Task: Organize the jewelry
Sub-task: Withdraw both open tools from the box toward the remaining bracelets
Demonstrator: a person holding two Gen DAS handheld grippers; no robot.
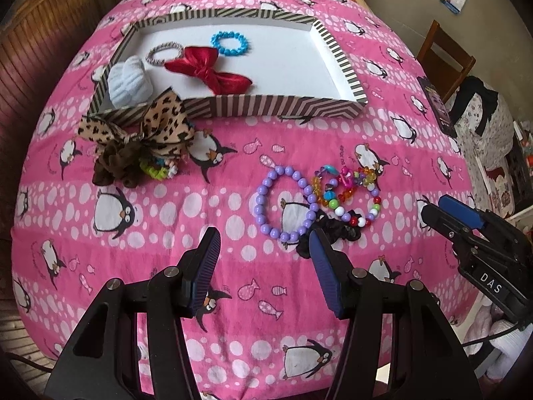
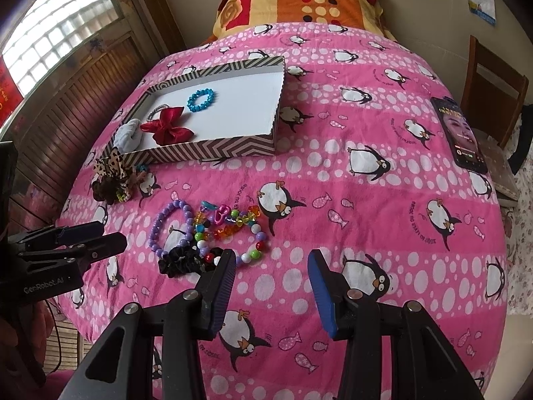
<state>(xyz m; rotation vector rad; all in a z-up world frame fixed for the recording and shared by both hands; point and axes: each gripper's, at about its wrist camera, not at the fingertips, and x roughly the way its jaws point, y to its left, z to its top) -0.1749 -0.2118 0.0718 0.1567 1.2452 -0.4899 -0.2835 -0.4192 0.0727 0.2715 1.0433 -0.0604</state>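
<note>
A striped box lid (image 1: pixel 273 106) (image 2: pixel 216 146) with a white floor holds a red bow (image 1: pixel 206 70) (image 2: pixel 166 126), a blue bead bracelet (image 1: pixel 230 42) (image 2: pixel 200 99), a grey band (image 1: pixel 165 51) and a white scrunchie (image 1: pixel 128 83). On the pink bedspread lie a purple bead bracelet (image 1: pixel 266 206) (image 2: pixel 156 230), a multicoloured bead bracelet (image 1: pixel 356 193) (image 2: pixel 233 226), a black scrunchie (image 1: pixel 333 230) (image 2: pixel 180 260) and a leopard bow pile (image 1: pixel 146 133) (image 2: pixel 113 173). My left gripper (image 1: pixel 265 243) is open and empty just in front of the purple bracelet. My right gripper (image 2: pixel 271 263) is open and empty, right of the beads.
A phone (image 2: pixel 458 133) (image 1: pixel 436 103) lies at the bed's right edge. A wooden chair (image 2: pixel 493 76) stands beyond it. An orange quilt (image 2: pixel 299 3) lies at the bed's far end. A wooden panel wall (image 2: pixel 66 106) runs along the left.
</note>
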